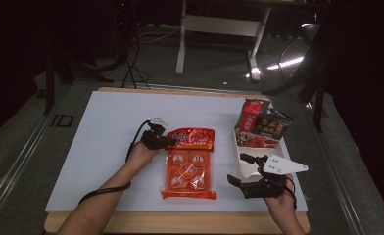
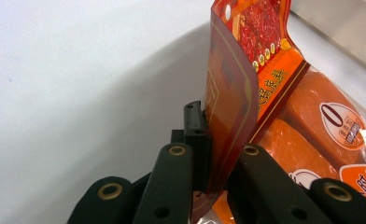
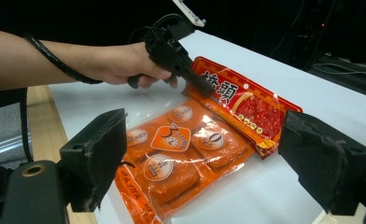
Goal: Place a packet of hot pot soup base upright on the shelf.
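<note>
An orange snack pack [image 1: 189,166] with a red header lies flat in the middle of the white table [image 1: 97,147]. My left gripper [image 1: 169,142] is shut on the left end of that header. In the left gripper view the header card [image 2: 232,93] stands on edge, pinched between the black jaws of my left gripper [image 2: 216,158]. My right gripper [image 1: 238,169] is open near the table's front right, apart from the pack. In the right gripper view its wide-spread jaws frame the pack [image 3: 186,154], with the left gripper [image 3: 204,88] on the header beyond.
A white tray [image 1: 240,152] stands at the right, just behind my right gripper. It holds a red packet [image 1: 250,115], a dark packet [image 1: 273,123] and another red-and-white one. The table's wooden front edge [image 1: 180,223] runs below the pack. Metal stand legs are on the floor beyond the table.
</note>
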The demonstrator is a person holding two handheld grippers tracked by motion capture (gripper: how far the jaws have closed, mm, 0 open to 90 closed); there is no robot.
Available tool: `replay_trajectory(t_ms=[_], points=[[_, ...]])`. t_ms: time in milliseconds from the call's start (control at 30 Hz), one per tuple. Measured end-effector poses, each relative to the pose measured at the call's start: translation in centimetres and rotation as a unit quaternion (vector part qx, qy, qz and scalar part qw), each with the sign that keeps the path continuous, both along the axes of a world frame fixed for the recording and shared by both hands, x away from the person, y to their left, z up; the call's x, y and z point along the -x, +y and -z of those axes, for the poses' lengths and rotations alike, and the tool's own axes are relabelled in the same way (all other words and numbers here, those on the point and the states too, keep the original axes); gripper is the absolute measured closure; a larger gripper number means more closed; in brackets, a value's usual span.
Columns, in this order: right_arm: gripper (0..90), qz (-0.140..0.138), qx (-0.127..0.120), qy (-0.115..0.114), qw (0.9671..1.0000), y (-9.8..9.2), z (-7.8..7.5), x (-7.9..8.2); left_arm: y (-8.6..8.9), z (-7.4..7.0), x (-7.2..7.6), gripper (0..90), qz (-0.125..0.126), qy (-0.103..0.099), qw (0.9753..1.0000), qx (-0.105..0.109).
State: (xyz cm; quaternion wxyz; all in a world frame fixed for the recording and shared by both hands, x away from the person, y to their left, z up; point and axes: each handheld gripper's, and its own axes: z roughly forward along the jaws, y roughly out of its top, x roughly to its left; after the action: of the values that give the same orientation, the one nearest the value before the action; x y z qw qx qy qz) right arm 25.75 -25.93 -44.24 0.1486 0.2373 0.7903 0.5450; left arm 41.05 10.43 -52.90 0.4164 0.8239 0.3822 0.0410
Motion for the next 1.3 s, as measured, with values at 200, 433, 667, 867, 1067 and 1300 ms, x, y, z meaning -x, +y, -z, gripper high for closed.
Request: replay_trajectory(t_ms=[200, 433, 667, 867, 1067, 1300], points=[[15.8, 0.004, 0.001, -0.003, 1.0000, 0.0, 0.0, 0.0, 0.2, -1.0, 0.4, 89.6, 0.002, -0.008, 0.9999, 0.010], [15.8, 0.009, 0.003, -0.011, 0.9999, -0.1, -0.2, 0.1, 0.3, -2.3, 0.9, 89.6, 0.006, -0.019, 0.9997, 0.016], [15.6, 0.010, 0.007, -0.013, 0.9998, -0.1, -0.2, 0.1, 0.4, -3.5, 1.4, 89.6, 0.011, -0.024, 0.9994, 0.022], [13.8, 0.008, 0.008, -0.012, 0.9999, 0.0, -0.1, 0.0, 0.4, -4.4, 1.9, 89.6, 0.018, -0.032, 0.9990, 0.027], [13.1, 0.019, 0.014, -0.027, 0.9993, -0.1, -0.3, 0.1, 0.4, -5.5, 2.6, 89.6, 0.027, -0.042, 0.9982, 0.035], [15.8, 0.012, 0.005, -0.018, 0.9998, -0.2, -0.5, 0.1, 0.4, -7.1, 3.8, 89.6, 0.044, -0.057, 0.9966, 0.041]])
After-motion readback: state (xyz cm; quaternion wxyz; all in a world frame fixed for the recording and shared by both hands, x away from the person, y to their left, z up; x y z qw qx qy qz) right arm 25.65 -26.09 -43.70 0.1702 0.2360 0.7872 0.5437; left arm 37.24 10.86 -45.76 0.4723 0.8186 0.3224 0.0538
